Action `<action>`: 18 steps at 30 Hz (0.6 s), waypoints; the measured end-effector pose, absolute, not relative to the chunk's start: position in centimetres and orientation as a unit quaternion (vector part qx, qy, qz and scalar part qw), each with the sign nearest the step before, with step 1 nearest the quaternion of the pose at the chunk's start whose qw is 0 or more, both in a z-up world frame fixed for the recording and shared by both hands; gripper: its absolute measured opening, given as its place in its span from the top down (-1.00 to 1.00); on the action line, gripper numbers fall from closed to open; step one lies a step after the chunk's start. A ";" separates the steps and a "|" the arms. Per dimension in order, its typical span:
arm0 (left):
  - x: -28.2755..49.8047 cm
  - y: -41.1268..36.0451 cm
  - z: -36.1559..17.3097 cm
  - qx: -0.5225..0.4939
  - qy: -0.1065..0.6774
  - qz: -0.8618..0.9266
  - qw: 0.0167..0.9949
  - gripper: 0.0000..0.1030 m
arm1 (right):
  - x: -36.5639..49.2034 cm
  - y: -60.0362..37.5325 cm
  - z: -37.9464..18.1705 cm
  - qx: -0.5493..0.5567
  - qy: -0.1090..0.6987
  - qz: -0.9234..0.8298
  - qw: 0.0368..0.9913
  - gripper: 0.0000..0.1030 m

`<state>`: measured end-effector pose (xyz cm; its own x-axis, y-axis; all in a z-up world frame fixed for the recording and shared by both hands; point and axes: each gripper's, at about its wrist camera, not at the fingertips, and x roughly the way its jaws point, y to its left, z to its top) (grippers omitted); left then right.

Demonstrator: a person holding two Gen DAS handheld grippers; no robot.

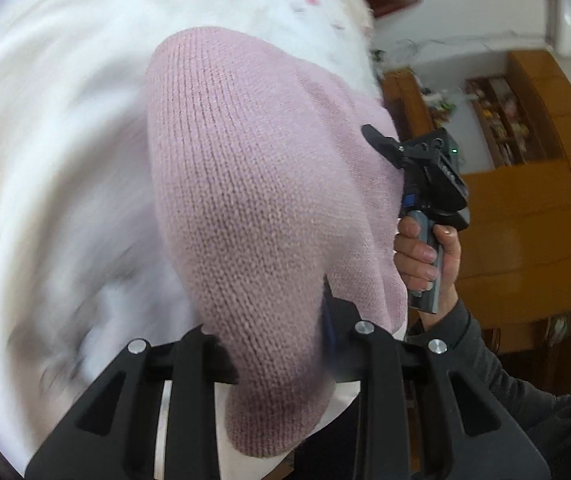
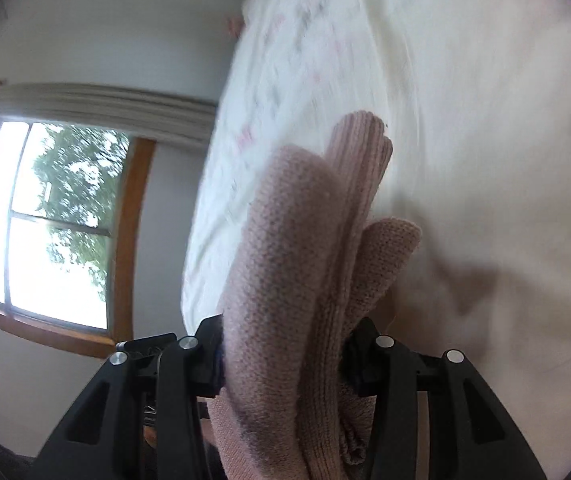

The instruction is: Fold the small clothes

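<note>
A pink knitted garment [image 1: 253,200] hangs in the air above a white bed cover [image 1: 45,140]. My left gripper [image 1: 273,360] is shut on its near edge, the knit bulging out between the black fingers. In the left wrist view my right gripper [image 1: 385,148] holds the far side of the same garment, with a hand [image 1: 425,256] on its handle. In the right wrist view my right gripper [image 2: 285,356] is shut on bunched folds of the pink knit [image 2: 297,260], a ribbed cuff [image 2: 361,148] sticking up. Both views are blurred by motion.
The white bed cover [image 2: 465,120] with faint pink and grey print fills the background. A wooden wardrobe and shelves [image 1: 525,160] stand to the right of the bed. A window with a wooden frame [image 2: 57,220] is on the wall.
</note>
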<state>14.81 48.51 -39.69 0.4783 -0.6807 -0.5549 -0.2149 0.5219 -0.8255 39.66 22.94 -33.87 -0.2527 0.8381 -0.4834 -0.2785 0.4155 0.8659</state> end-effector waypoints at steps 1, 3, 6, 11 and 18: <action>14.6 48.6 -40.7 -0.465 0.491 -0.158 0.720 0.47 | 39.2 23.6 -34.9 0.217 0.629 0.486 0.567 0.13; 14.4 48.8 -42.9 -0.477 0.500 -0.151 0.707 0.42 | 38.6 23.9 -37.2 0.209 0.645 0.466 0.569 0.10; 14.1 49.0 -43.7 -0.480 0.511 -0.141 0.699 0.09 | 38.7 22.6 -38.8 0.202 0.662 0.430 0.580 -0.25; 11.0 51.1 -38.3 -0.401 0.499 -0.063 0.765 -0.14 | 38.5 18.5 -35.2 0.209 0.633 0.398 0.630 -0.43; 10.8 46.1 -35.5 -0.394 0.474 -0.185 0.765 0.04 | 34.2 19.1 -33.6 0.144 0.625 0.413 0.647 0.23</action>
